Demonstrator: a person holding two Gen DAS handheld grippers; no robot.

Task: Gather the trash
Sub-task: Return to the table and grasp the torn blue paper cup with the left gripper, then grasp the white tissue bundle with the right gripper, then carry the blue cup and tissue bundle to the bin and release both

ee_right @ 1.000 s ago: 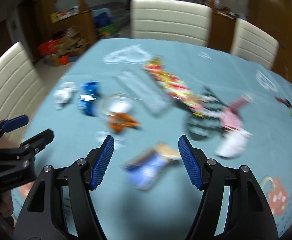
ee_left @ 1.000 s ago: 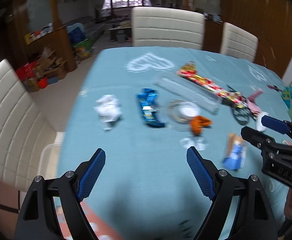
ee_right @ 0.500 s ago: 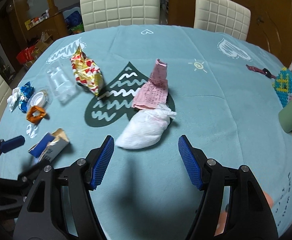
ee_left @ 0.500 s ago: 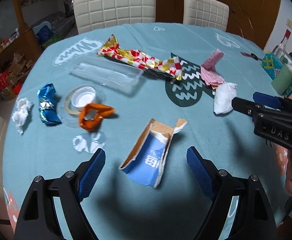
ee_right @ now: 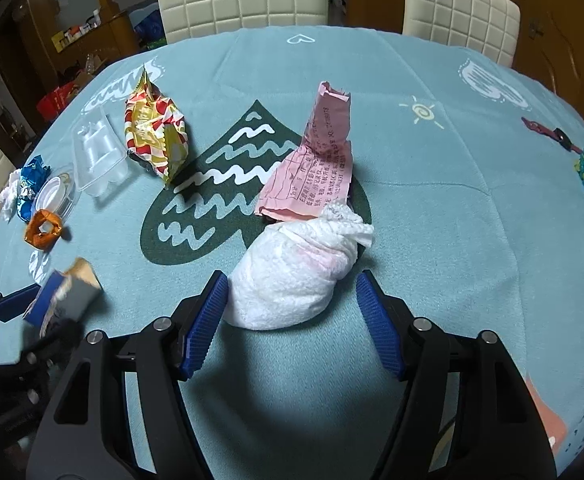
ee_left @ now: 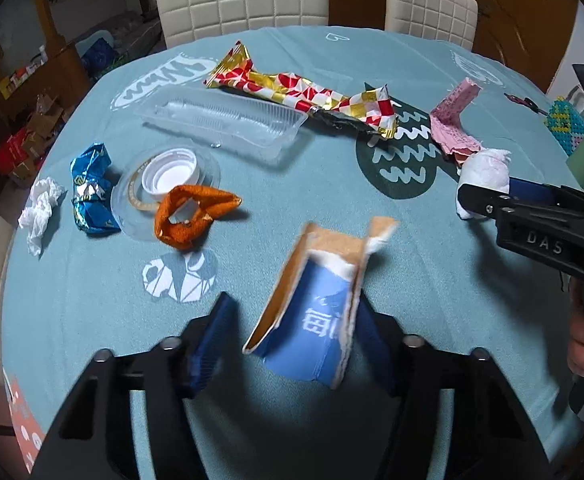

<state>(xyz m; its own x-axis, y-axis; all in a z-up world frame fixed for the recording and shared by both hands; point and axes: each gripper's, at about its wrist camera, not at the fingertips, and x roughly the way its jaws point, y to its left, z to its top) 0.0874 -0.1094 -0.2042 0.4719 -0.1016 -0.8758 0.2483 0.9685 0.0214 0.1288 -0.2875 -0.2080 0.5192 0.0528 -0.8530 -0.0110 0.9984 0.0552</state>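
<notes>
**Both grippers closing in on their first pieces of trash**

The step in hand was the pick-up. The left gripper [ee_left: 292, 320] had just been closing around the torn blue carton [ee_left: 312, 312] at the near edge of the table [ee_left: 432, 280]; its right pad touched the carton's side, its left pad stood just clear — so the carton was not yet clamped. The right gripper [ee_right: 292, 312] sat spread around the white tissue wad [ee_right: 296, 272], left pad touching, right pad apart, nothing gripped. Next, I judged, each pair of jaws needed to finish closing before lifting; the soft wad would squash, the carton might fold.

No bin or bag showed in either view. The clear plastic tray [ee_left: 228, 120] at the far left lay empty, and the clear round lid [ee_left: 164, 188] held only a white bottle cap [ee_left: 170, 170]. The orange wrapper [ee_left: 192, 216], blue foil [ee_left: 90, 188] and pink receipt [ee_right: 312, 164] lay untouched.
</notes>
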